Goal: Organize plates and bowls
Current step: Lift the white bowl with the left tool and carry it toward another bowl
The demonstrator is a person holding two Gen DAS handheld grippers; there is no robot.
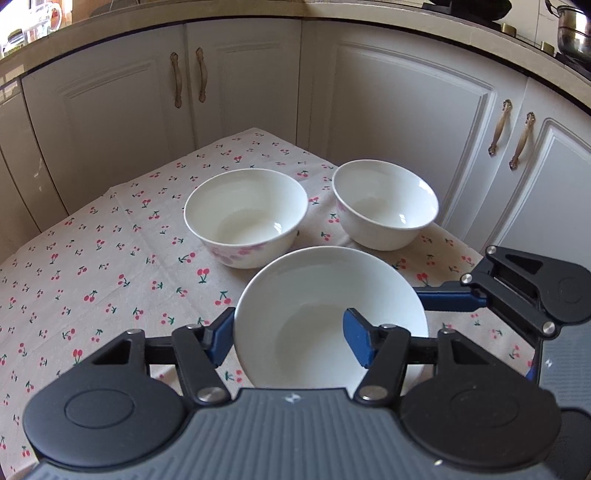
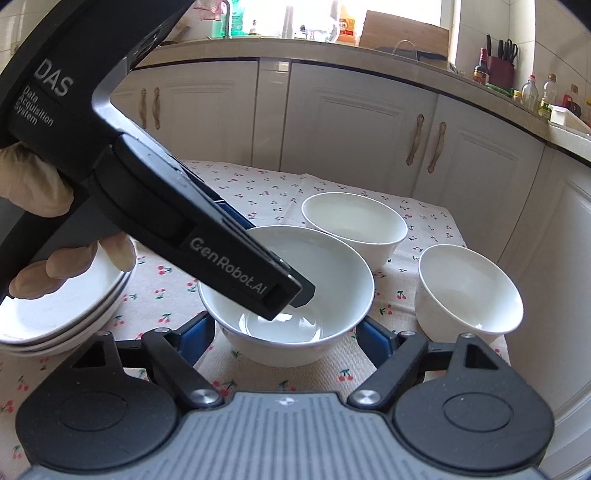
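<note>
A shallow white bowl sits on the cherry-print tablecloth. My left gripper is shut on its near-left wall, one blue finger outside, one inside. My right gripper is open, its blue fingers standing either side of the same bowl; in the left wrist view it reaches in from the right. Two deeper white bowls stand behind. A stack of white plates lies at the left in the right wrist view.
White cabinet doors with brass handles close off the far side of the table. The counter above holds bottles and a knife block, and a steel pot. The left gripper's body crosses the right wrist view.
</note>
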